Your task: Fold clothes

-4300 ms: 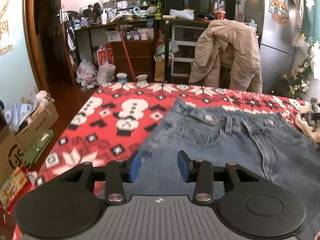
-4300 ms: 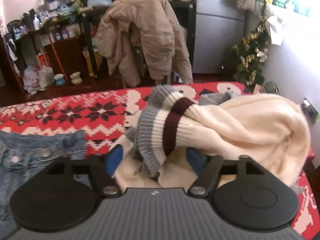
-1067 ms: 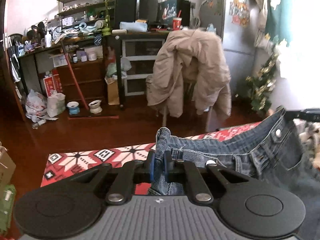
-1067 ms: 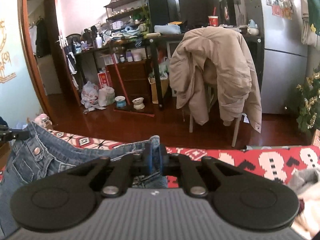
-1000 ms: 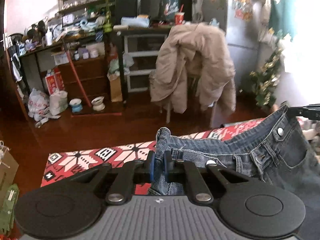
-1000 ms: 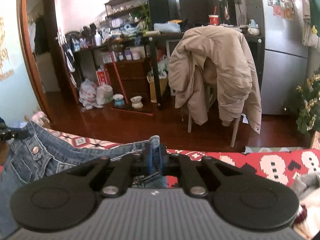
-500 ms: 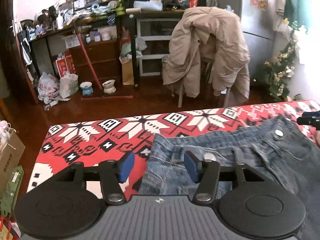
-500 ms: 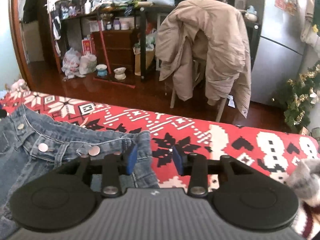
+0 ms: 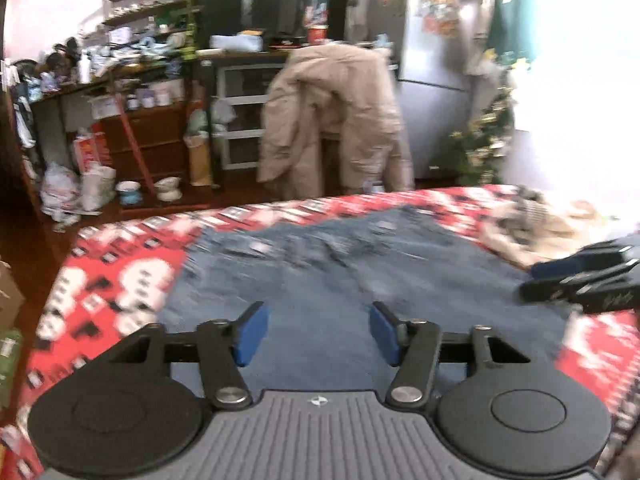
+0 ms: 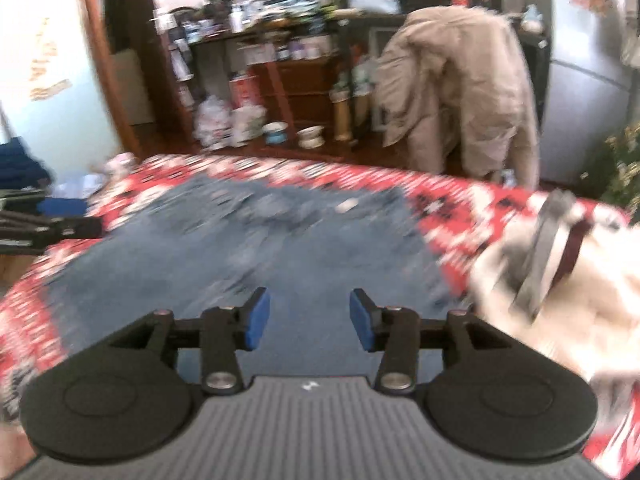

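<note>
Lying spread flat on the red patterned blanket (image 9: pixel 120 280), the blue jeans (image 9: pixel 340 264) fill the middle of both wrist views, their waistband toward the far edge; motion blur smears the denim's detail. My left gripper (image 9: pixel 316 334) hangs over the near part of the jeans with its blue pads (image 9: pixel 250 334) well apart, nothing between them. Its jaws have just eased slightly narrower after springing wide. My right gripper (image 10: pixel 308 320) hangs over the same denim, fingers likewise apart and empty, its jaws having just been opening. Each gripper shows at the edge of the other's view: the right one at the right margin of the left wrist view (image 9: pixel 584 280), the left one at the left margin of the right wrist view (image 10: pixel 44 228).

Beside the jeans, on the right of the blanket, lies a cream sweater (image 10: pixel 560 292) with a grey and maroon striped cuff. Beyond the blanket's far edge a beige coat (image 9: pixel 332 120) hangs over a chair. Behind it stand cluttered shelves (image 9: pixel 152 52) and a grey refrigerator (image 9: pixel 432 60). A small decorated tree (image 9: pixel 480 148) stands near the bright window.
</note>
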`<state>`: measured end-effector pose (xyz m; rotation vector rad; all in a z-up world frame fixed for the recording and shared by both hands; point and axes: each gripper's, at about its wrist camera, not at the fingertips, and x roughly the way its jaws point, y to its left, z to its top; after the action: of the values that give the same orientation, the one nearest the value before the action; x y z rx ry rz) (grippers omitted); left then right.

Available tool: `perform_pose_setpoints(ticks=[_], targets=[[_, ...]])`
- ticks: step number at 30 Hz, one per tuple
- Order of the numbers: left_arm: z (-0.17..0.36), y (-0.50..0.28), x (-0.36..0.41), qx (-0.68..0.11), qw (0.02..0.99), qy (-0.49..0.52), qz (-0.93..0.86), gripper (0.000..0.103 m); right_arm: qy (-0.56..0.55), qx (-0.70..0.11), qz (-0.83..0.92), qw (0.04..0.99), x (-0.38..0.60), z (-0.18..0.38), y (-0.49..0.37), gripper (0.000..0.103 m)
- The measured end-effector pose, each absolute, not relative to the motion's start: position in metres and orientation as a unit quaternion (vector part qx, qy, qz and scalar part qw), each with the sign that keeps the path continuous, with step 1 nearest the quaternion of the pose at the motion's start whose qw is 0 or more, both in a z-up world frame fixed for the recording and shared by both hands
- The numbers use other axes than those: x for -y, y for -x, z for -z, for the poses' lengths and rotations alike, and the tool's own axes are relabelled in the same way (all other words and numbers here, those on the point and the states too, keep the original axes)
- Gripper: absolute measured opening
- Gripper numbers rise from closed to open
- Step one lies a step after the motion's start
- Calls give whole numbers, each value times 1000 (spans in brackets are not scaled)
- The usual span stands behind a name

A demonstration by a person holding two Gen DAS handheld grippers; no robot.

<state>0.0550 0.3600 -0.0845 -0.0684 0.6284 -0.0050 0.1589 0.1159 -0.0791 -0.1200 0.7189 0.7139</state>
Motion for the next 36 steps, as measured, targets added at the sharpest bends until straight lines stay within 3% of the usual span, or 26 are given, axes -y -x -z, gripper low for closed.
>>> perform_pose_setpoints(ticks=[3,4,5,13,28,33,35,36], targets=[[91,-26,-333,-319,947,41,22,37,60,-342,-366,864,-112,78,-108,41],[95,-19,-326,-325,944,51,28,34,60,-344,-371,861,-112,80,-92,31],[99,-12,-319,-331,941,62,33,33,53,-348,-373,858,-111,81,-78,30],[136,18,-300,-339,926,160,41,33,-27,-382,-391,837,-114,105,-15,30],[173,8,-340,-337,878,339,28,27,-292,-454,-340,770,-108,170,-56,30],[182,3,-350,-331,862,384,12,27,-325,-470,-315,758,-114,184,-68,28],[182,3,-350,-325,864,385,7,18,-323,-475,-308,758,-119,187,-72,22],[181,3,-348,-322,867,379,6,6,-321,-478,-305,759,-121,189,-75,18]])
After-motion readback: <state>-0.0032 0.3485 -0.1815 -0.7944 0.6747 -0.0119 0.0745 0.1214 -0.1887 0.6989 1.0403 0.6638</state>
